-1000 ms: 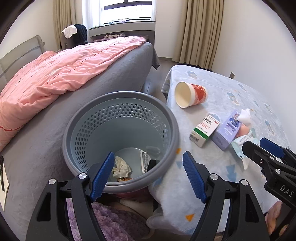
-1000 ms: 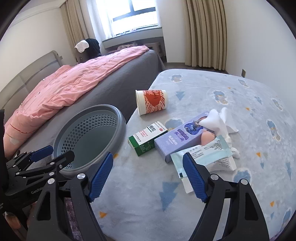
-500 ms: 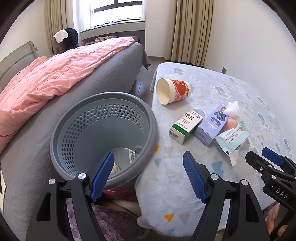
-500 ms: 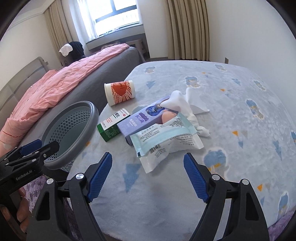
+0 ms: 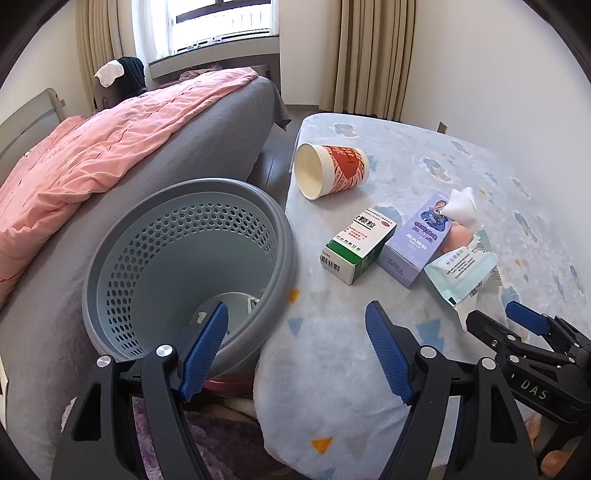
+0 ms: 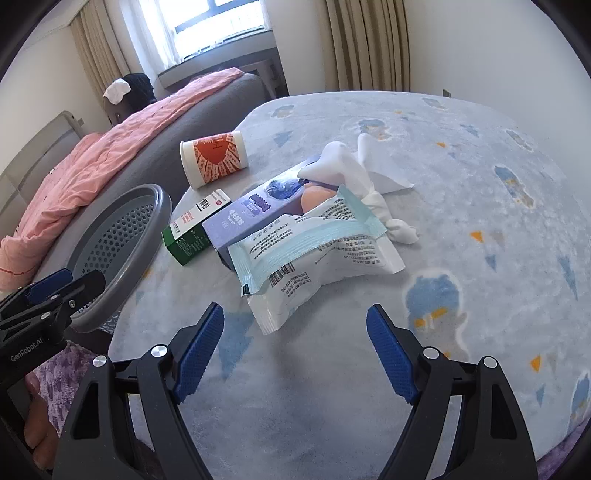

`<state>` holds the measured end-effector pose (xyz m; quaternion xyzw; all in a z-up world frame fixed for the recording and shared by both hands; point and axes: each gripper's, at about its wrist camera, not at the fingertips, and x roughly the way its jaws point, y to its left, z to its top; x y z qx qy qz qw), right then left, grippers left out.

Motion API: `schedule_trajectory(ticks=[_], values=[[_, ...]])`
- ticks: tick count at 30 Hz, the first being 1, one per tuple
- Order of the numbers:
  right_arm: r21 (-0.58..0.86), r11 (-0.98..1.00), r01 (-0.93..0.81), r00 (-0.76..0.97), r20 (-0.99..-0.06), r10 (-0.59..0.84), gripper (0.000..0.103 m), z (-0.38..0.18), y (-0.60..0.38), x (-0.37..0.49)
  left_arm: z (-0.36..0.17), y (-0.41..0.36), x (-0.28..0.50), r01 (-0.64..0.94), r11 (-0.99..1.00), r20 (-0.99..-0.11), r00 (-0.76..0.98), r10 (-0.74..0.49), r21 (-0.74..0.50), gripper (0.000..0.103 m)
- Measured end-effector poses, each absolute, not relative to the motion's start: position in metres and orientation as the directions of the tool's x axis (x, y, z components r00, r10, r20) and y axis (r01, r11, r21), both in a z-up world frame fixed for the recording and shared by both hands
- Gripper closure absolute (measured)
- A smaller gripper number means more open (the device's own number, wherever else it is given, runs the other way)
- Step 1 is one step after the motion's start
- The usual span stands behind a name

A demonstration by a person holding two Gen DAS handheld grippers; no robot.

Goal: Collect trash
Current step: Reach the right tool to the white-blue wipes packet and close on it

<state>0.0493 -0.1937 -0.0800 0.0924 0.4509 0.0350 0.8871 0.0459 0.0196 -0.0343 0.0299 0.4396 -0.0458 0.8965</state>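
Note:
Trash lies on a blue patterned blanket (image 6: 480,206): a tipped paper cup (image 6: 214,158) (image 5: 332,170), a green-and-white box (image 6: 195,227) (image 5: 356,245), a purple box (image 6: 255,216) (image 5: 413,240), a white-and-teal wrapper (image 6: 314,254) (image 5: 463,267) and a crumpled white tissue (image 6: 354,170) (image 5: 460,201). A grey perforated bin (image 5: 184,273) (image 6: 122,243) stands at the blanket's left edge with some scraps at its bottom. My left gripper (image 5: 295,347) is open over the bin's near rim. My right gripper (image 6: 295,349) is open just short of the wrapper, empty.
A bed with a grey sheet and a pink quilt (image 5: 92,162) lies left of the bin. Purple fabric (image 5: 207,443) is bunched below the bin. A curtained window (image 5: 221,22) and a white wall (image 5: 498,74) close the room behind.
Both grippers have shifted: the left view slid off the bin's middle toward the blanket edge, and the right gripper came down and closer to the wrapper. Both stayed open.

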Motion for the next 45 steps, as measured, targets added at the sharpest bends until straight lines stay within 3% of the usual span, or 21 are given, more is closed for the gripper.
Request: schedule_trajectory(ticks=[11, 45], values=[[0.143, 0.986, 0.081, 0.547, -0.834, 0.076, 0.025, -0.1, -0.19, 0.07, -0.038, 0.025, 0.053, 0.104, 0.995, -0.795, 0.604, -0.06, 0.004, 0.03], [0.078, 0.958, 0.278, 0.53, -0.844, -0.085, 0.025, -0.078, -0.268, 0.009, -0.035, 0.003, 0.065, 0.175, 0.984, -0.782, 0.609, -0.135, -0.034, 0.03]])
